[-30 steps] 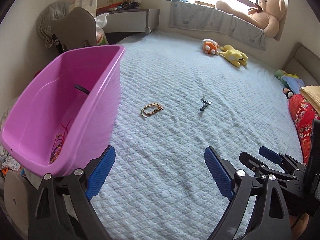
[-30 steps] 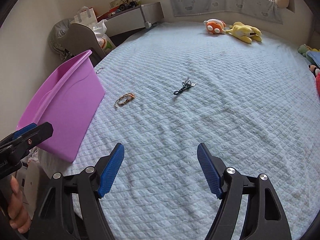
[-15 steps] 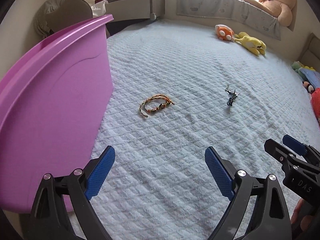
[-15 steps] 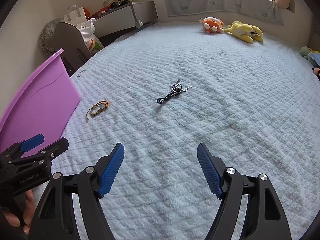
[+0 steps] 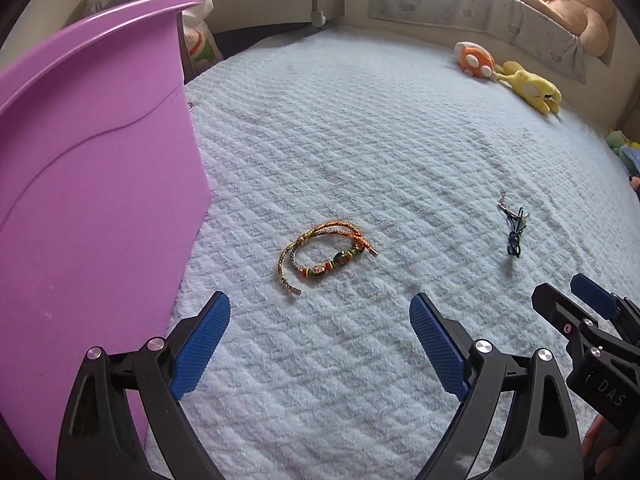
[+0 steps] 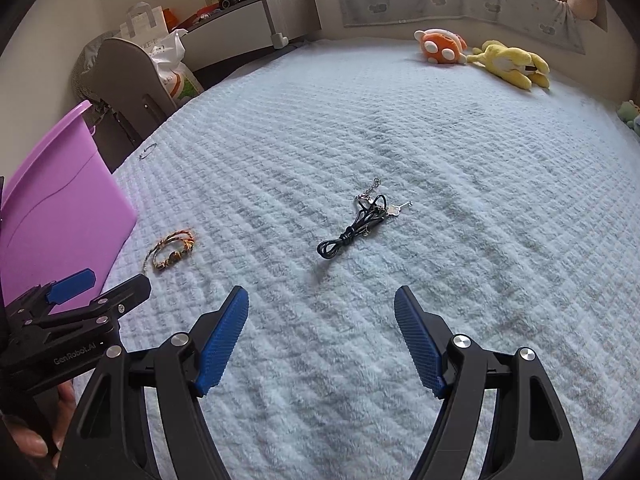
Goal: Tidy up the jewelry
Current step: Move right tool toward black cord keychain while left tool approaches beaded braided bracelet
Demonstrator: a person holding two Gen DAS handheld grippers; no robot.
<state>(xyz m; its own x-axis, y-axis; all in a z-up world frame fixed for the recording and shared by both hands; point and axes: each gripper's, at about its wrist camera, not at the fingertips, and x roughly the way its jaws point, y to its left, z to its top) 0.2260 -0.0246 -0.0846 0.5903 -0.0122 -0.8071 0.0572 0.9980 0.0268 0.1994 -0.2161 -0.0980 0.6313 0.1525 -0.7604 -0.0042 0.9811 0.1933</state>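
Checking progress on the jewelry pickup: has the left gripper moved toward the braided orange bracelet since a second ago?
Yes. The left gripper has come forward and down toward the braided orange bracelet, which now lies just ahead of its open fingers.

Bedroom. Wide bed under a pale blue quilted cover [image 6: 440, 152], filling most of both views. Cream walls [image 6: 72, 8]. Far side — a window ledge draped in a light printed cloth [image 6: 440, 0], daylight coming in above it; a large tan teddy bear [image 5: 580, 8] sits on the ledge. Orange plush [image 6: 440, 46] and yellow plush [image 6: 512, 66] lie side by side near the bed's far edge. Left — grey cabinet [image 6: 256, 24] with clutter on top, white bags [image 6: 160, 40] beside it, grey chair back [image 6: 124, 76].
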